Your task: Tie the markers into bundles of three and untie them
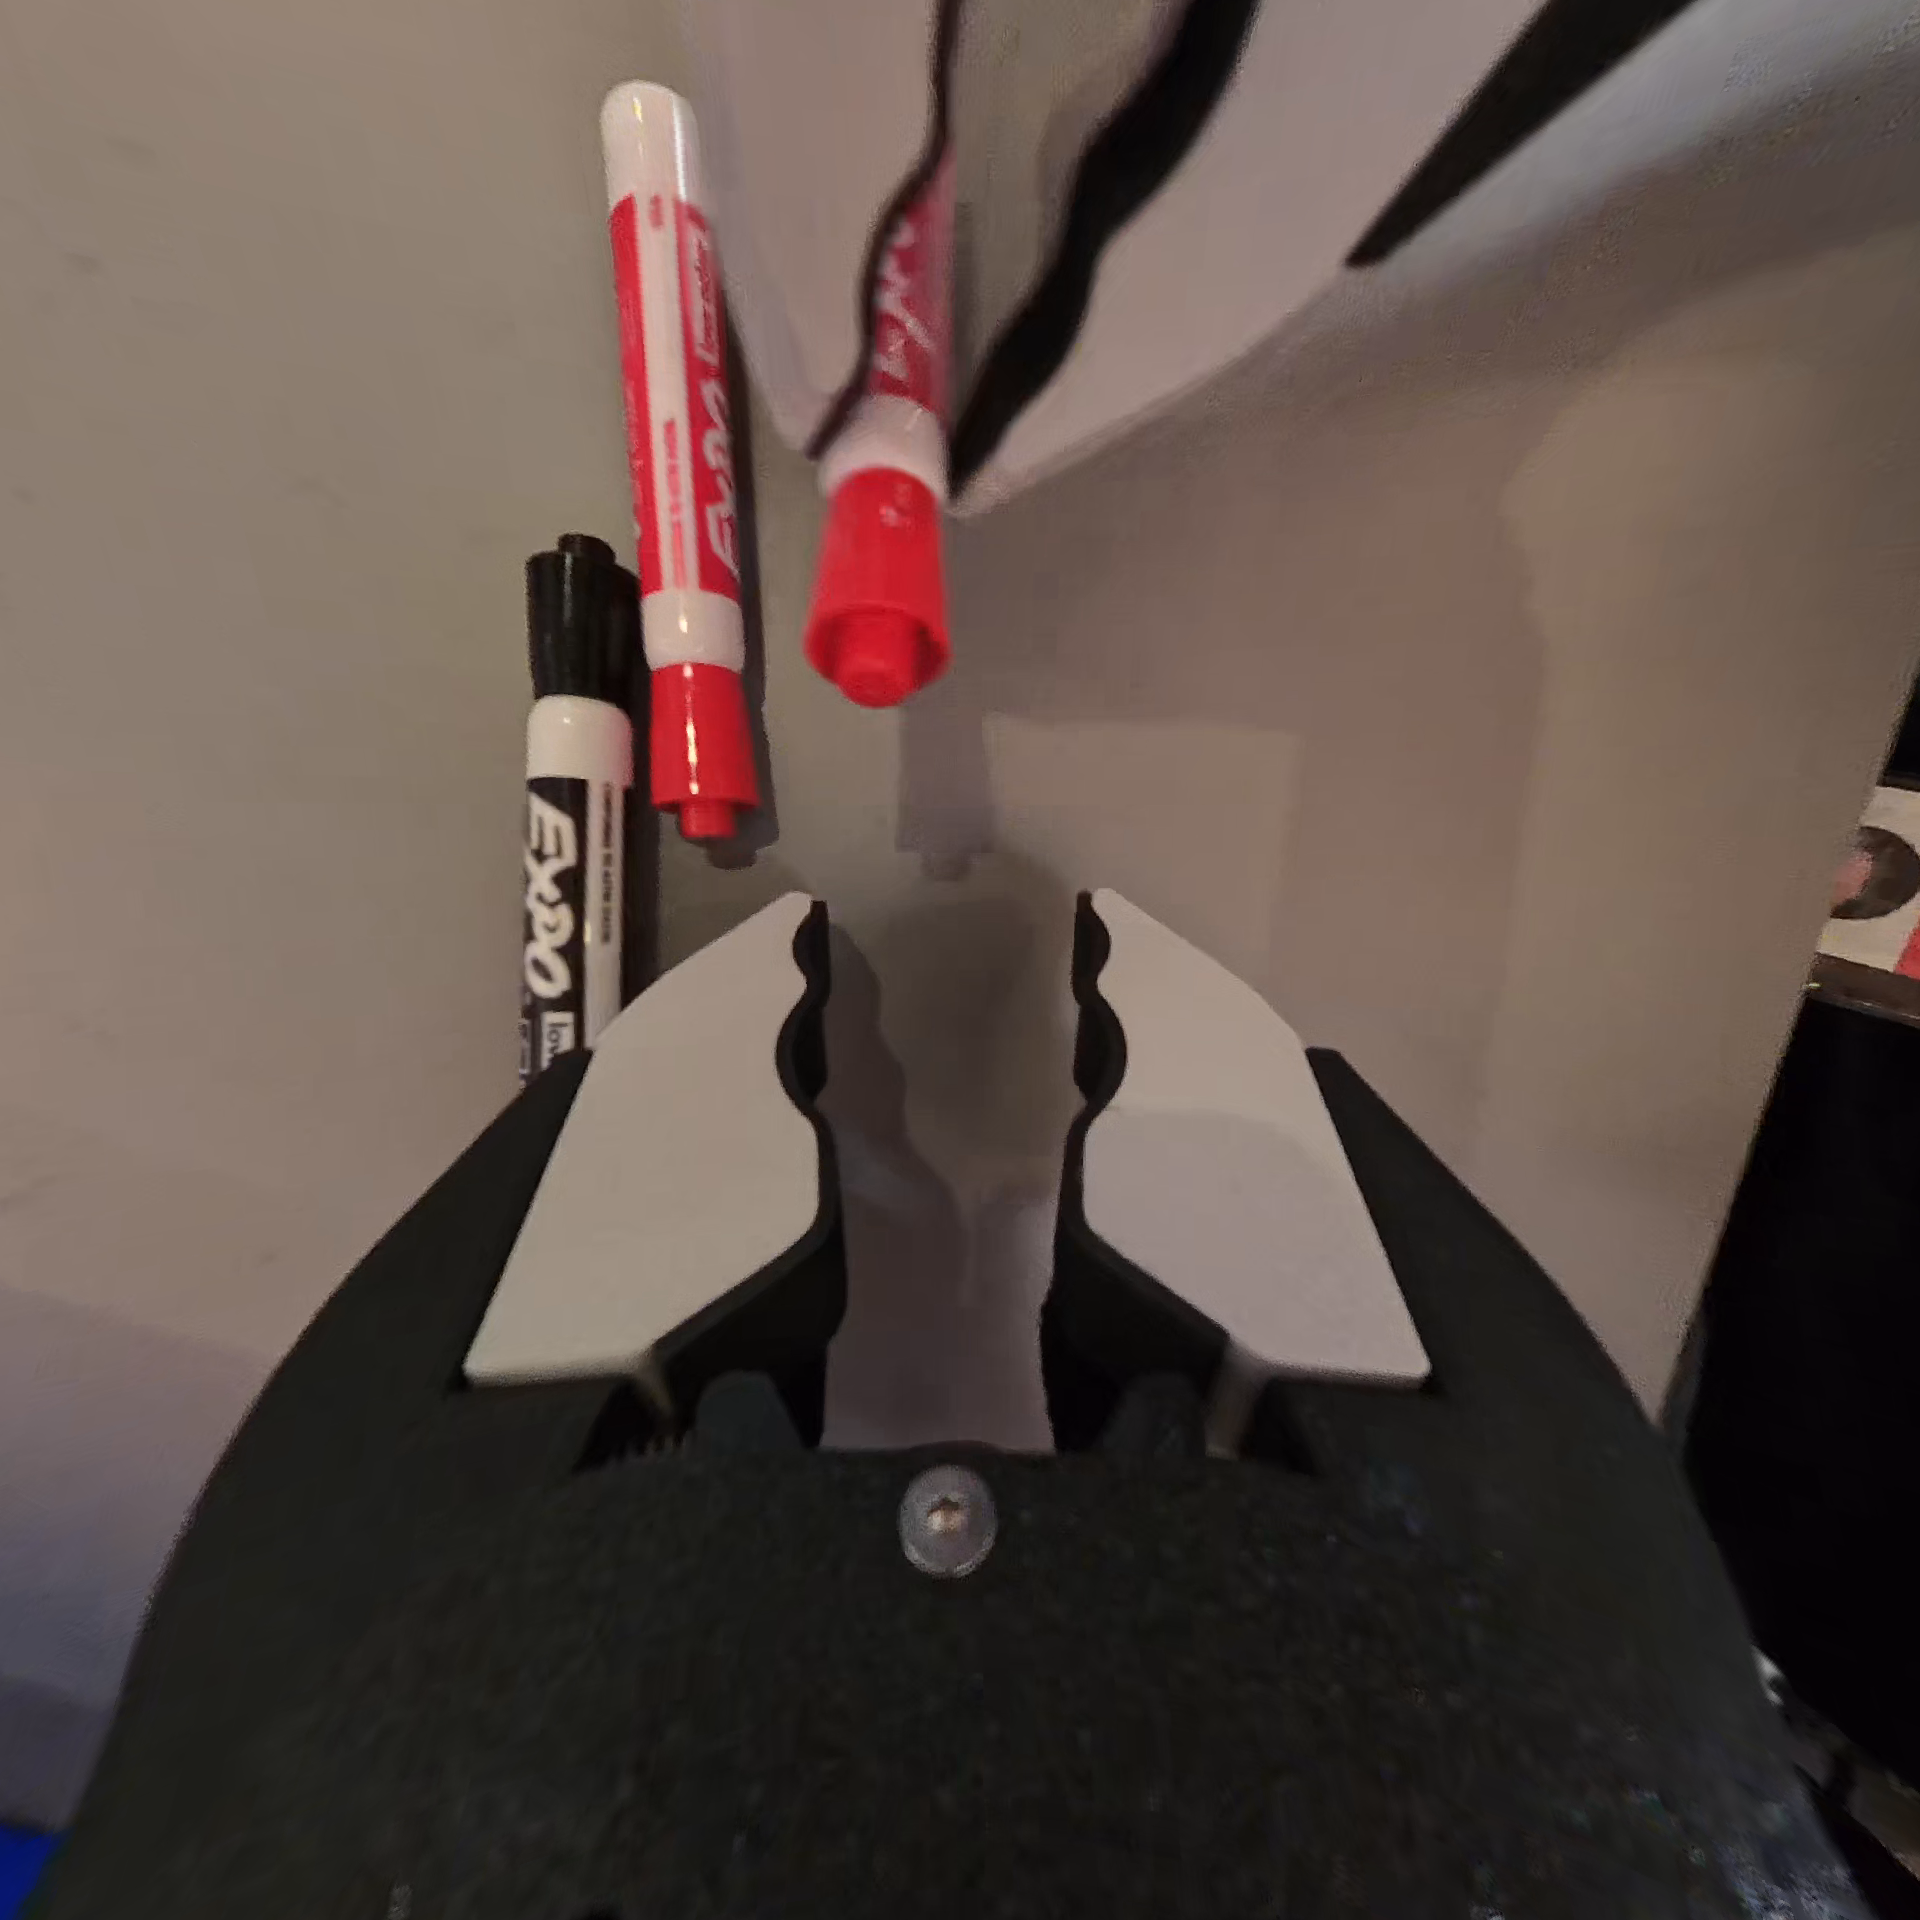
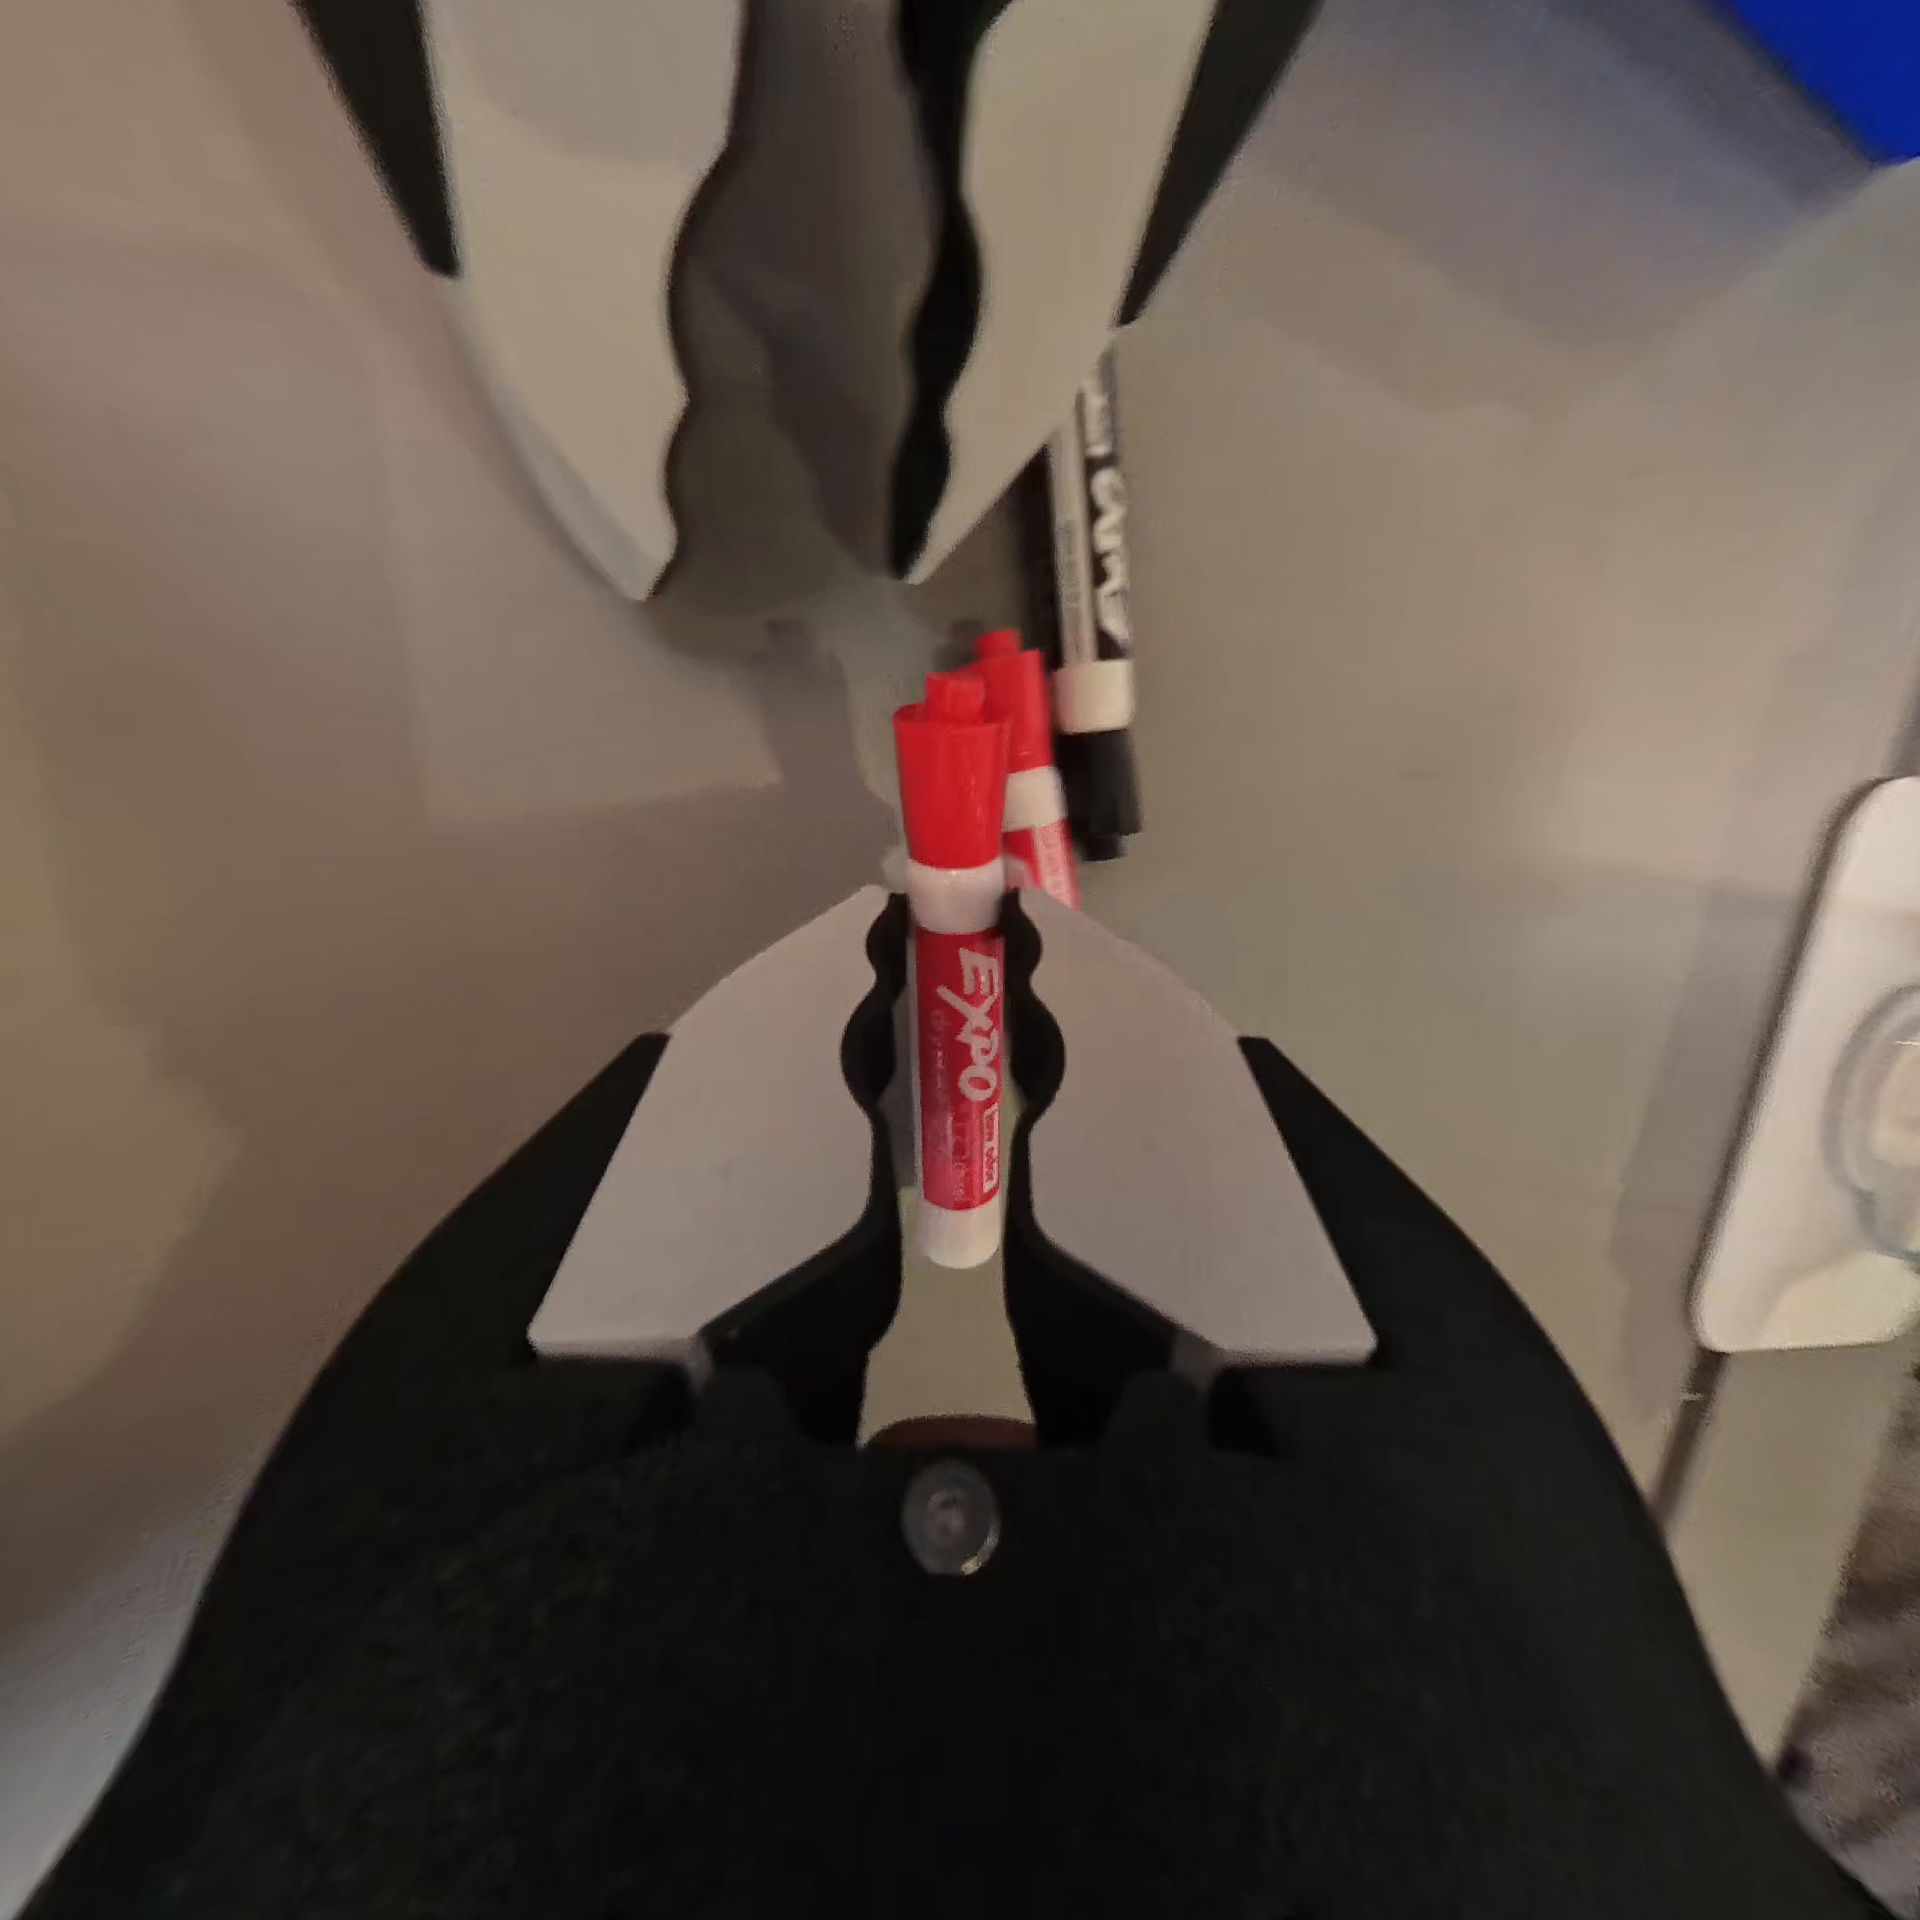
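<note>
My right gripper (image 2: 951, 899) is shut on a red marker (image 2: 954, 997) and holds it above the table, cap pointing away from me. The same held marker (image 1: 883, 561) shows in the left wrist view, between the right gripper's fingers (image 1: 1101, 343) at the top. A second red marker (image 1: 681, 457) and a black marker (image 1: 575, 831) lie side by side on the grey table (image 1: 260, 520); both show in the right wrist view, red (image 2: 1023, 769) and black (image 2: 1091, 665). My left gripper (image 1: 951, 914) is open and empty, just right of the black marker. It faces me in the right wrist view (image 2: 779, 566).
A white square holder with a clear hook (image 2: 1829, 1081) sits at the right of the right wrist view. A dark object (image 1: 1829, 1299) stands at the right edge of the left wrist view. A blue patch (image 2: 1849, 73) is at the far top right.
</note>
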`<state>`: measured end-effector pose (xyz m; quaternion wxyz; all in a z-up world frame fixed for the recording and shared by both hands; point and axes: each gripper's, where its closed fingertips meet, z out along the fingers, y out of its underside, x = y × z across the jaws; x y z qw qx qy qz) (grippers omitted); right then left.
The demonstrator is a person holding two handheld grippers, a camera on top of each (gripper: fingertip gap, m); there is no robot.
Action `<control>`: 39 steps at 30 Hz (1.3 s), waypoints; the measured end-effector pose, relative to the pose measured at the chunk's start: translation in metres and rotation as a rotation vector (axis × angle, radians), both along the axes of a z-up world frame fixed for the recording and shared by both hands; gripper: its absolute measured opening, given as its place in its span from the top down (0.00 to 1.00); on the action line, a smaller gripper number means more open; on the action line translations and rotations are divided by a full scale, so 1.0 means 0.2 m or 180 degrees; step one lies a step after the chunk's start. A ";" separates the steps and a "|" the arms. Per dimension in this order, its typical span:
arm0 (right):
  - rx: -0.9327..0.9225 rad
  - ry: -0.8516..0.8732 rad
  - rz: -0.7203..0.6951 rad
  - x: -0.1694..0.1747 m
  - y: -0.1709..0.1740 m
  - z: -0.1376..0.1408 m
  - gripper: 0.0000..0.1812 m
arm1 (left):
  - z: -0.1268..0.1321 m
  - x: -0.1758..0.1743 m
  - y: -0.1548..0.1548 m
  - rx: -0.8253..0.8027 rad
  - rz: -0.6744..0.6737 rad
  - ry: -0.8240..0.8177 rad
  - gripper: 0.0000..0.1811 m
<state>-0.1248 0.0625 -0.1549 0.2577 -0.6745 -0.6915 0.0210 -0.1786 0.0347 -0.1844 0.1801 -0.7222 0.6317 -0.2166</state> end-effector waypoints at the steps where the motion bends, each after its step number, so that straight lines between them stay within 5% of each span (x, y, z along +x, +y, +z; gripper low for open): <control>1: 0.0140 -0.0039 0.0028 -0.01 0.06 0.02 0.90 | 0.00 0.00 0.02 0.0042 0.0011 -0.0021 0.76; 13: -0.0129 -0.0605 0.0626 -0.04 0.22 -0.14 0.90 | 0.02 0.02 0.22 -0.0025 0.0385 -0.0278 0.71; 18: -0.0495 -0.0301 0.0473 -0.07 0.17 -0.17 0.90 | 0.01 0.07 0.33 0.0089 0.0352 -0.0170 0.71; 23: -0.0652 0.0082 0.0257 -0.10 0.12 -0.18 0.90 | 0.03 0.11 0.26 -0.0161 0.0165 -0.0273 0.87; 31: -0.0928 0.0801 -0.0022 -0.08 0.08 -0.10 0.90 | 0.07 0.08 0.18 0.0011 -0.0047 -0.0306 0.80; 34: -0.0988 0.0967 -0.0013 -0.10 0.06 -0.08 0.90 | 0.01 0.07 0.20 0.0101 -0.0039 -0.0054 0.89; 39: -0.0974 0.0948 -0.0009 -0.05 0.07 -0.08 0.82 | -0.03 0.03 0.16 0.0013 -0.0002 0.0061 0.89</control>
